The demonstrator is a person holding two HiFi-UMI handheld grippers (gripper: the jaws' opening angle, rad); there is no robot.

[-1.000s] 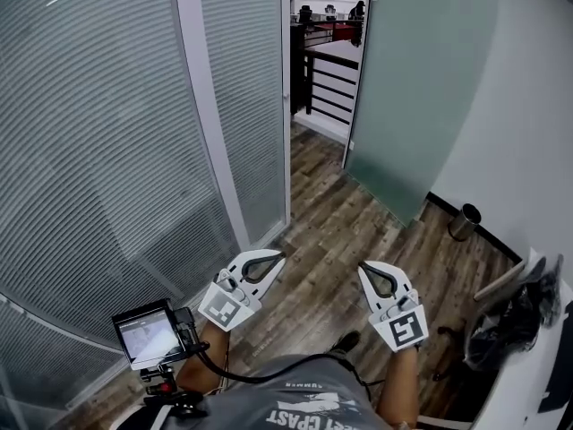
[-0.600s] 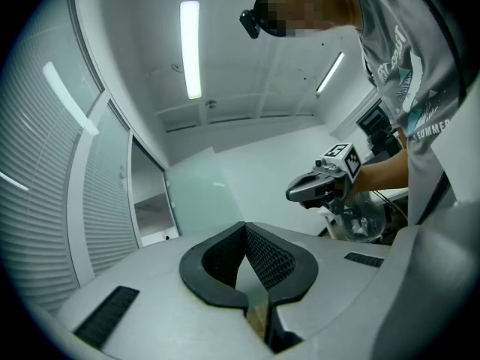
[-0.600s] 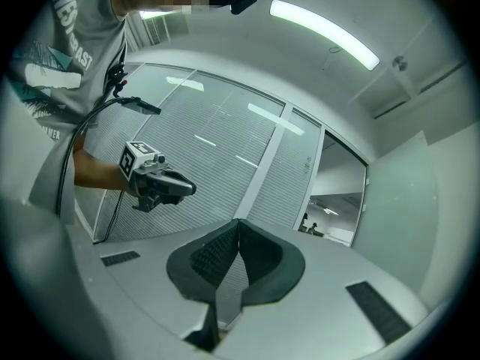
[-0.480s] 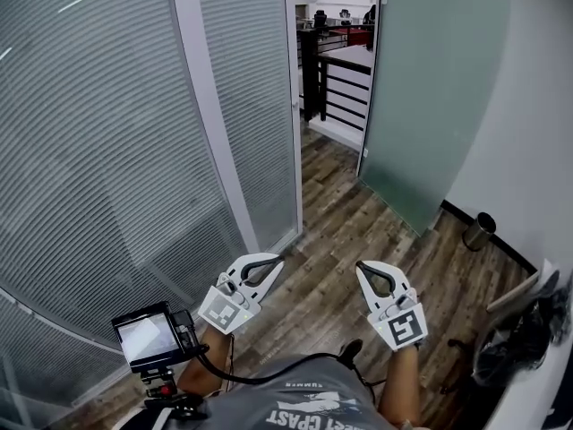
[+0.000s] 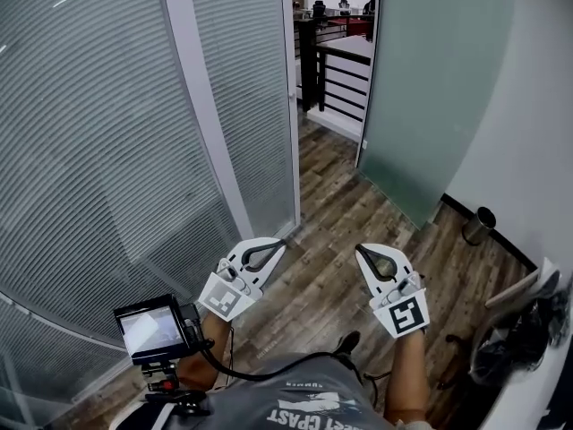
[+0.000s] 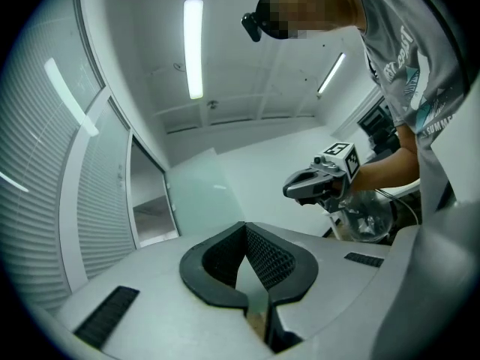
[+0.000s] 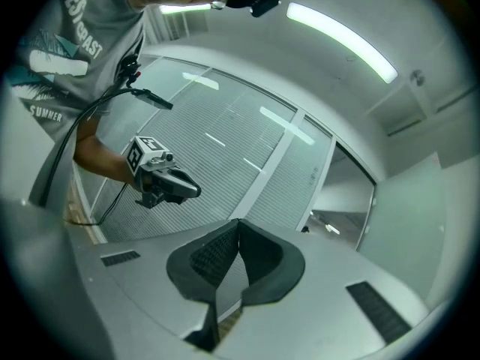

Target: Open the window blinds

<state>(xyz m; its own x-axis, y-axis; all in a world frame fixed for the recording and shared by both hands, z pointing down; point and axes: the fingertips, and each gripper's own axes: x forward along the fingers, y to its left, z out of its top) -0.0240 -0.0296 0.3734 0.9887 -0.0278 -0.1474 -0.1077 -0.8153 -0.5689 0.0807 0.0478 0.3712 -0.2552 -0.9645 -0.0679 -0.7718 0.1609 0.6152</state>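
Well, the window blinds cover the wall at the person's left, slats turned flat and closed. The person stands on the wood floor with both tools held out level, near the blinds but not touching them. The left tool and right tool each have their 2 jaws pressed together on nothing.

Wood-plank floor runs to an open doorway — black railing beyond. Frosted glass panel adjoins a white wall; metal bin at its base. Ceiling tube light lit.
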